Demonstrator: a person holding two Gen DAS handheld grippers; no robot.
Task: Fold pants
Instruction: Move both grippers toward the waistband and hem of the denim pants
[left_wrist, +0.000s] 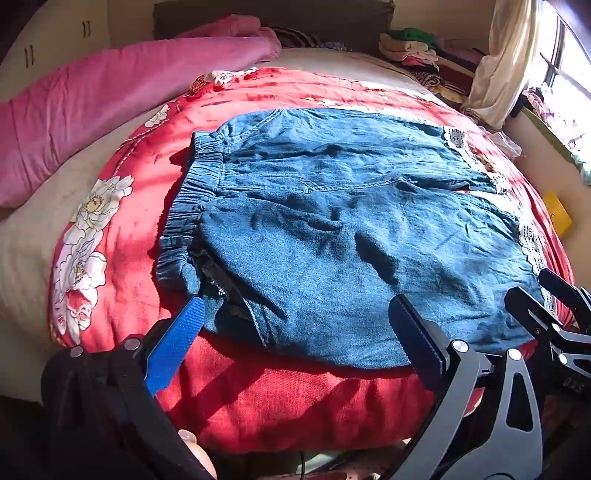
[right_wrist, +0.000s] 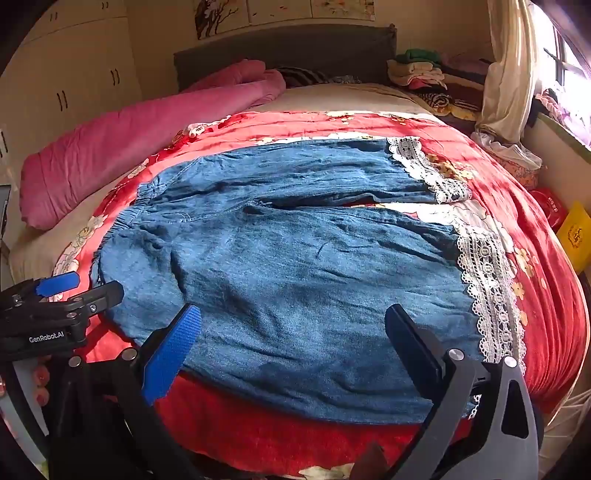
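Observation:
Blue denim pants (left_wrist: 351, 229) with an elastic waistband (left_wrist: 184, 214) on the left and white lace cuffs (right_wrist: 487, 280) on the right lie flat on a red floral quilt (left_wrist: 258, 398). The two legs lie side by side, near leg towards me. My left gripper (left_wrist: 295, 310) is open over the near edge by the waistband, holding nothing. My right gripper (right_wrist: 291, 317) is open over the near leg's edge, towards the cuff, holding nothing. The pants also show in the right wrist view (right_wrist: 295, 266). The left gripper's fingers (right_wrist: 59, 284) show at the left there.
A pink blanket (left_wrist: 110, 103) lies along the far left of the bed. Stacked clothes (right_wrist: 424, 74) sit at the head right, by a curtain (right_wrist: 506, 66) and window. A yellow box (right_wrist: 574, 236) stands beside the bed at right. Wardrobe doors (right_wrist: 74, 81) stand at left.

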